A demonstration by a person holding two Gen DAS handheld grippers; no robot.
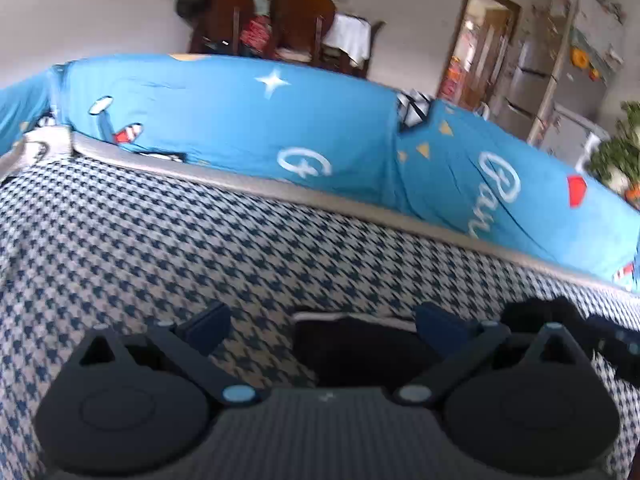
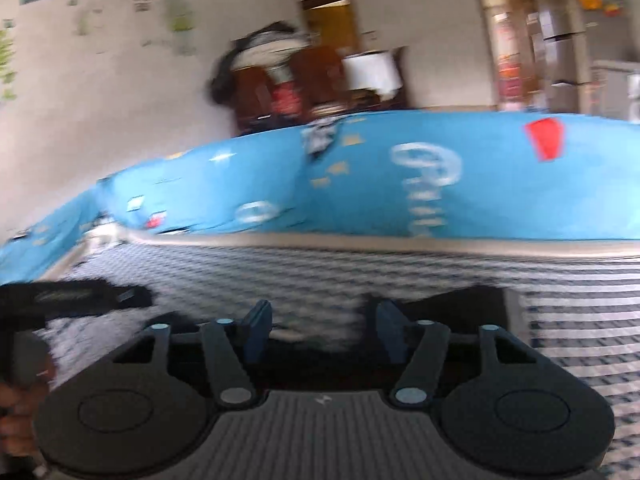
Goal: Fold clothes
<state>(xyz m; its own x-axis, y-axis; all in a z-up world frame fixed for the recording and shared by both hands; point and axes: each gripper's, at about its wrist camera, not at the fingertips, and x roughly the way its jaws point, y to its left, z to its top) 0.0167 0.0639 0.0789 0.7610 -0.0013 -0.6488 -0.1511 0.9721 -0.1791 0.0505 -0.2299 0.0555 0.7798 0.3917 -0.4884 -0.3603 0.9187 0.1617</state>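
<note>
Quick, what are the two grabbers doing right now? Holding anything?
Left gripper: open, holding nothing; black cloth lies below.
Right gripper: open, holding nothing.

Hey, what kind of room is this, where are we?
Most likely the living area of a home. A sofa with a blue cartoon cover stands behind the checked cushion, wooden chairs piled with bedding stand by the wall, and a silver fridge stands beside a doorway.

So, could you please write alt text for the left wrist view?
The left claw stands open over a dark folded garment lying on a blue-and-white houndstooth cover. Behind runs a bright blue printed cushion, with wooden chairs and a doorway beyond.
</note>
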